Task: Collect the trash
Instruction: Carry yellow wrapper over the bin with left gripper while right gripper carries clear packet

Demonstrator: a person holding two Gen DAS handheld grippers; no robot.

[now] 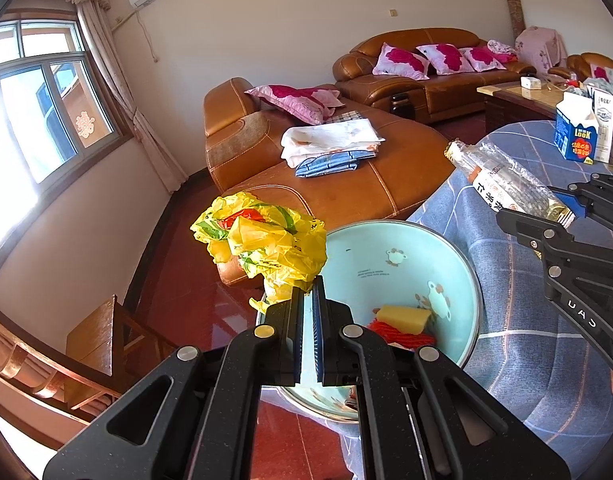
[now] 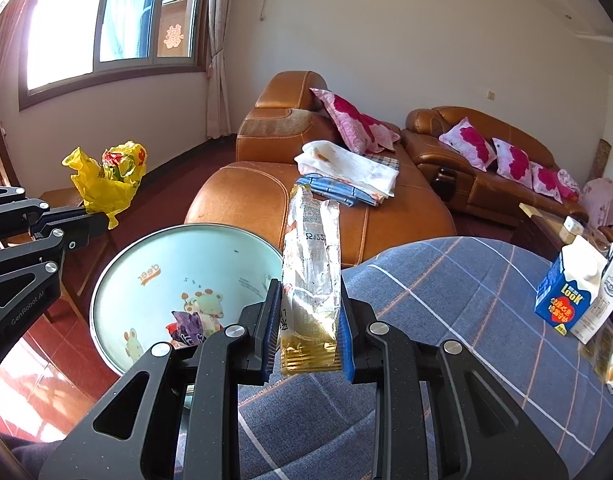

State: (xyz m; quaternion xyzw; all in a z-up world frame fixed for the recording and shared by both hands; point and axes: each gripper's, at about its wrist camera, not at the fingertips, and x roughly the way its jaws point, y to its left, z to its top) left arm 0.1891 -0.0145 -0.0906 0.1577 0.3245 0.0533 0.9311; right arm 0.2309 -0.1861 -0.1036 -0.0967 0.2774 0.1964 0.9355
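While the left tongs (image 1: 308,300) pinch a crumpled yellow bag (image 1: 262,240) and the right tongs (image 2: 308,320) clamp a foil wrapper (image 2: 312,264) beside the part-filled bin (image 2: 118,264), both await dropping; cartons (image 2: 566,300) remain on the counter (image 2: 446,280).

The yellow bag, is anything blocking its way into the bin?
Nothing visible. The left gripper holds the yellow bag beside the bin, whose mouth is open, with only some trash at the bottom.
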